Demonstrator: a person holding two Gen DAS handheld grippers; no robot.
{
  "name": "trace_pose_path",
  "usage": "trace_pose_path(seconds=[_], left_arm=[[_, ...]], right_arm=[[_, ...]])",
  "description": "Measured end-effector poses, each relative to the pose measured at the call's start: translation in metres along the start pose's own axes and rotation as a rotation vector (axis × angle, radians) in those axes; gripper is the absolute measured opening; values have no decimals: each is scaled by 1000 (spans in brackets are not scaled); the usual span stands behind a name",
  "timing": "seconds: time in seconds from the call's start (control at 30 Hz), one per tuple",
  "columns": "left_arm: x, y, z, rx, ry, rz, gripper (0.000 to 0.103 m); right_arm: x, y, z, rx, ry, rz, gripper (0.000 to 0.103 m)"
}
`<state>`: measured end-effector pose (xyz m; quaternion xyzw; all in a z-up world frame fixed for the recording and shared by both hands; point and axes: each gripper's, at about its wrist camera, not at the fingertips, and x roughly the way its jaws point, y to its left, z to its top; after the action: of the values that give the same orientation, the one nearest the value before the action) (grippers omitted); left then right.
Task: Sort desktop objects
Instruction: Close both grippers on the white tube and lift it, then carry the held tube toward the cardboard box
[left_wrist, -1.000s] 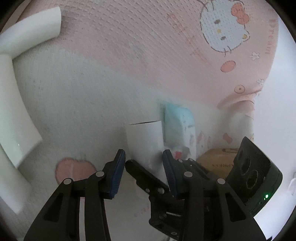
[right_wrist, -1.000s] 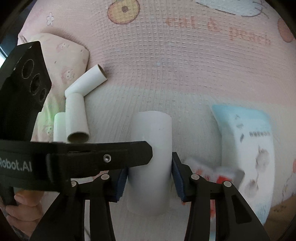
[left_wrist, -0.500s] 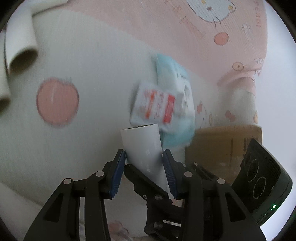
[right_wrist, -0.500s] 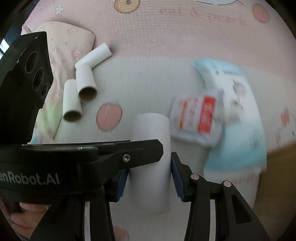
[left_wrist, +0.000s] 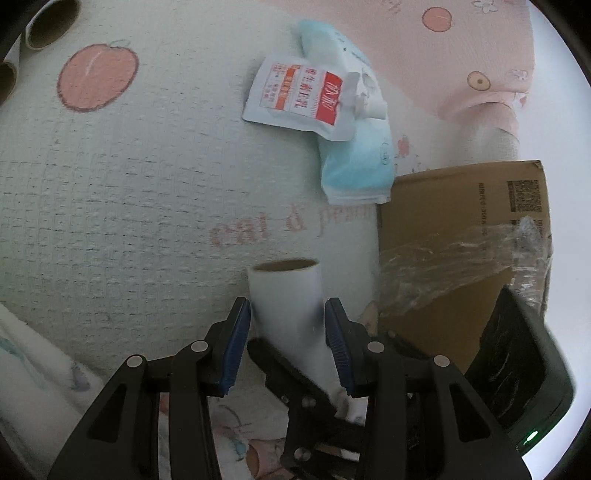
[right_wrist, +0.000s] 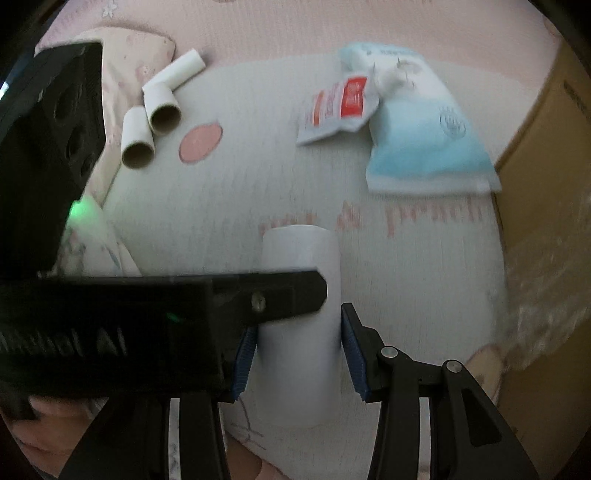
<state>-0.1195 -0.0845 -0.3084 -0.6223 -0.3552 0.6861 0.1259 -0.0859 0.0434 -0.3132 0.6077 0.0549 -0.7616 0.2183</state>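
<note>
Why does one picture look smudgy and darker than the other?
Right wrist view: dim and motion-blurred, the cardboard box and mat lettering smeared. Left wrist view: brighter and sharper, the sachet print crisp, white glare at its right edge; both bulge like fisheyes.

Both wrist views look steeply down, close — sharing the white tube (left_wrist: 286, 295); blanket (right_wrist: 406, 277).

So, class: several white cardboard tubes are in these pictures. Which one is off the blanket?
The cardboard tube clamped by both the right gripper and left gripper. The three other tubes lie loose together on the blanket, far left.
</note>
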Motion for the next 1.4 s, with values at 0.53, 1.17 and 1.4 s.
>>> trace_pose_path(seconds=[0.53,1.17,1.4], left_arm=[[20,-10,7,31,48,5,53],[10,0,15,15,-8,-30,47],[5,-3,14,47,-17,-12,47]], right_arm=[[2,-20,-19,143,-63,93,42],[-3,-45,-37,241,-132,227,42],[-6,-43,-47,225,-167,219,42]])
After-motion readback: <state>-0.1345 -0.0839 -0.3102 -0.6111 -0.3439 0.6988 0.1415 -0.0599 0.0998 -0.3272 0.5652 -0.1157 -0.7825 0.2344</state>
